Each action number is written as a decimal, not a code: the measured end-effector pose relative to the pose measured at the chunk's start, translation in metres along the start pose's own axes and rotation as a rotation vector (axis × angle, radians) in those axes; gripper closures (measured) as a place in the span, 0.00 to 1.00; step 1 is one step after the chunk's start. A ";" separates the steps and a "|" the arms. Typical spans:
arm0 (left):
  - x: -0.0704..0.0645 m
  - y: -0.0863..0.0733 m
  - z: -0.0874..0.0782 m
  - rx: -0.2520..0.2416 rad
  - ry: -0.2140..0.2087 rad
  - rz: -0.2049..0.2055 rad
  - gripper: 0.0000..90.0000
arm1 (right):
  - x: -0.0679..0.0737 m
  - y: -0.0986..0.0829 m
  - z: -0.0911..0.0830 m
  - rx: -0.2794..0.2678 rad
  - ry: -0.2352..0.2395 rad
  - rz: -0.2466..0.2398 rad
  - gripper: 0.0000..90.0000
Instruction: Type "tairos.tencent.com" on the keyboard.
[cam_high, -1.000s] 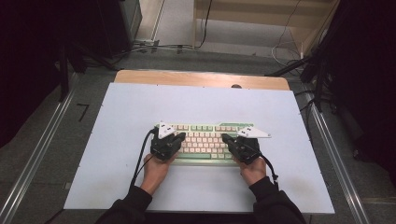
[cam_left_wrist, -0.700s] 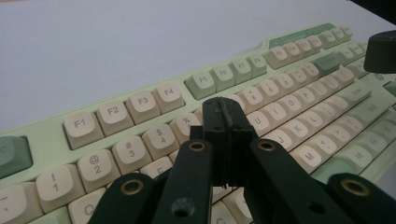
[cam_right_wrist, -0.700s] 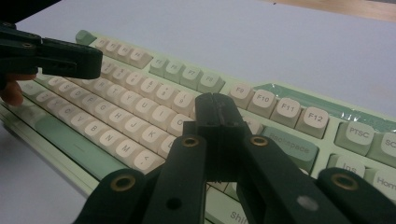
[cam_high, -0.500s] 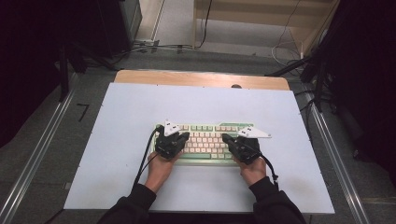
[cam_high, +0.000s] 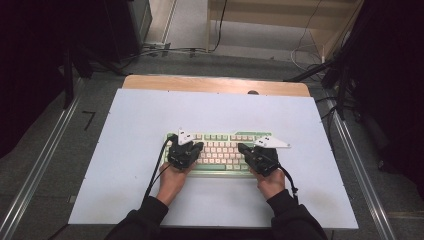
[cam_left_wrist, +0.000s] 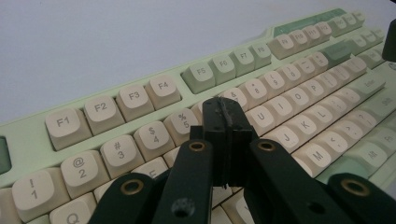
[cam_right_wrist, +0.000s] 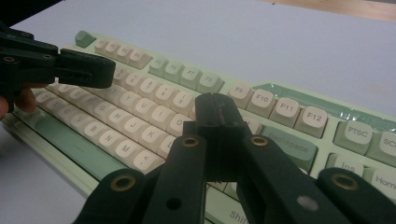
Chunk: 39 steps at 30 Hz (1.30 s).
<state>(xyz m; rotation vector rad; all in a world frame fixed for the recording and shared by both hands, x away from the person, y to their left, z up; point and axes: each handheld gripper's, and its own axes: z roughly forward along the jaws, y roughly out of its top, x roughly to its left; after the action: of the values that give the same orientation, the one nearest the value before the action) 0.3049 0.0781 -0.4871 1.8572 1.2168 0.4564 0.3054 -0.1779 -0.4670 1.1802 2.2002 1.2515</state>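
Two tools hang over the keyboard (cam_high: 220, 150): left tool (cam_left_wrist: 223, 113) above the number row, right tool (cam_right_wrist: 215, 108) near Backspace, both pressed together, empty.

Pale green keyboard (cam_high: 222, 152) with cream keys, black grippers.

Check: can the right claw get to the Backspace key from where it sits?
Probably yes. The right claw, jaws shut, hovers over the keyboard beside the Backspace key, with nothing between them. The left claw is off at the other end.
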 end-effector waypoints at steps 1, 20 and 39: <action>0.000 0.000 0.000 0.003 -0.001 0.001 1.00 | 0.000 0.000 0.000 0.001 -0.002 0.000 0.98; 0.001 0.001 0.005 0.037 0.001 -0.008 1.00 | -0.001 -0.002 -0.001 0.002 -0.010 0.004 0.98; 0.000 0.004 -0.002 0.016 -0.014 -0.014 1.00 | -0.002 -0.002 -0.003 -0.010 -0.009 0.015 0.98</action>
<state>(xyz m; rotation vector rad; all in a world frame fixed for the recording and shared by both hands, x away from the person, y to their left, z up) 0.3061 0.0782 -0.4823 1.8614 1.2269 0.4265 0.3037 -0.1814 -0.4669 1.1987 2.1805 1.2596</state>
